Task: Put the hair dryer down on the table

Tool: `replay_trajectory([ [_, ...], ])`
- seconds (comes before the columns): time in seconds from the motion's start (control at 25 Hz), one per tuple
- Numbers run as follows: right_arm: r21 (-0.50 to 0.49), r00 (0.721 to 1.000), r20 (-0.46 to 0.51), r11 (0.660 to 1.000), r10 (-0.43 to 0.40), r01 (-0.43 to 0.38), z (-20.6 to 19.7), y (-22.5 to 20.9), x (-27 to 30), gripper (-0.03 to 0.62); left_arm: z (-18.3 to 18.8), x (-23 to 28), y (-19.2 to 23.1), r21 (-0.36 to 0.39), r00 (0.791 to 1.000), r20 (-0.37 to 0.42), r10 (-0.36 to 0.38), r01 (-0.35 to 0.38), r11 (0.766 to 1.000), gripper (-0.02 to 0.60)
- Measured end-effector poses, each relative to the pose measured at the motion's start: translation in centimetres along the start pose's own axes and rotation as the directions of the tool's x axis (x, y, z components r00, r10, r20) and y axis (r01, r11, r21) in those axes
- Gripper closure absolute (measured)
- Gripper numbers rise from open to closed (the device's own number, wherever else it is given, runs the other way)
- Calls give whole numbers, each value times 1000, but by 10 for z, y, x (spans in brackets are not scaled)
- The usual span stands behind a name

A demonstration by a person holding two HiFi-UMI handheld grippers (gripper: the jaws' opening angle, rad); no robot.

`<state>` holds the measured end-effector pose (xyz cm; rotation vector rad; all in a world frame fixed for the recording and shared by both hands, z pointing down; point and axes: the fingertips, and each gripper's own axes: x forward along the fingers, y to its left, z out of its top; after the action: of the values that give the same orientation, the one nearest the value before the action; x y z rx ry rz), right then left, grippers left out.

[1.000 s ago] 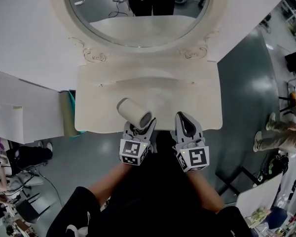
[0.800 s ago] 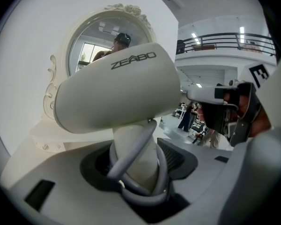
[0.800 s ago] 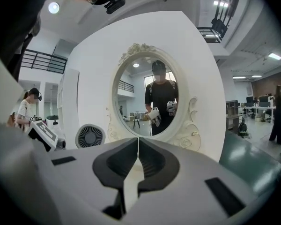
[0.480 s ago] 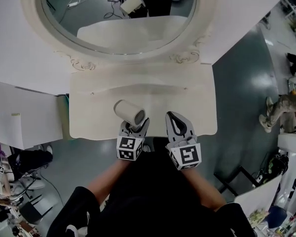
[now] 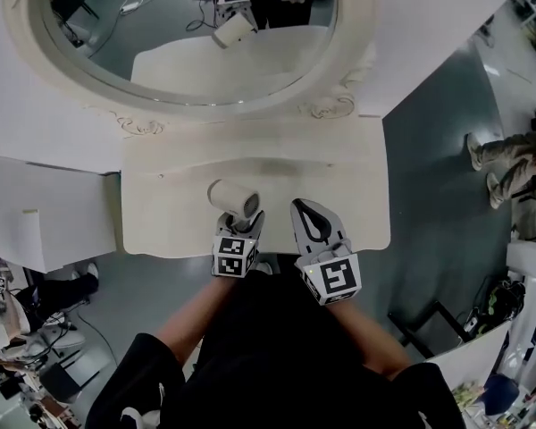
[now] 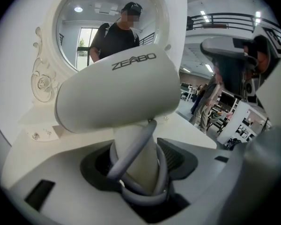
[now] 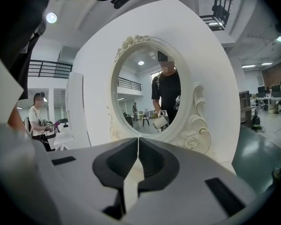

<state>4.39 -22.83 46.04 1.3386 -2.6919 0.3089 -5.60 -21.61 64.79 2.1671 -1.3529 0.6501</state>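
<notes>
A white hair dryer [image 5: 231,196] is held by its handle [image 6: 136,159] in my left gripper [image 5: 239,218], just above the front of the cream dressing table [image 5: 348,181]. The barrel [image 6: 117,90] lies crosswise above the jaws, and a grey cord loops around the handle. My left gripper [image 6: 140,175] is shut on that handle. Whether the dryer touches the tabletop I cannot tell. To its right, my right gripper [image 5: 304,206] reaches over the table's front edge, shut and empty. In its own view my right gripper [image 7: 138,142] shows its pads pressed together.
An oval mirror [image 5: 188,52] in an ornate frame [image 7: 196,125] stands at the table's back. A white cabinet [image 5: 45,208] flanks the table on the left. A person [image 5: 509,159] stands on the grey floor at the right. Clutter lies at the lower left.
My left gripper has sunk toward the tabletop with the hair dryer still in it. The right gripper has edged a little farther over the table's front edge, still shut.
</notes>
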Motion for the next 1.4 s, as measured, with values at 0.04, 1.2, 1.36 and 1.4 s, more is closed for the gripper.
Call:
replay_trajectory([
  [0.04, 5, 1000, -2, 1000, 4, -4, -1, -2, 0, 574, -4, 5, 0, 9, 1000, -19, 2, -2, 1000, 336],
  [1.2, 28, 998, -10, 998, 56, -55, -22, -37, 3, 574, -82, 100, 3, 88, 944, -331, 6, 24, 996, 336],
  [1.36, 19, 998, -8, 998, 67, -67, -16, -32, 5, 574, -84, 103, 6, 84, 934, -356, 12, 20, 996, 335],
  [1.4, 16, 998, -7, 998, 67, -67, -15, -32, 5, 574, -83, 103, 6, 88, 933, -359, 12, 20, 996, 335],
])
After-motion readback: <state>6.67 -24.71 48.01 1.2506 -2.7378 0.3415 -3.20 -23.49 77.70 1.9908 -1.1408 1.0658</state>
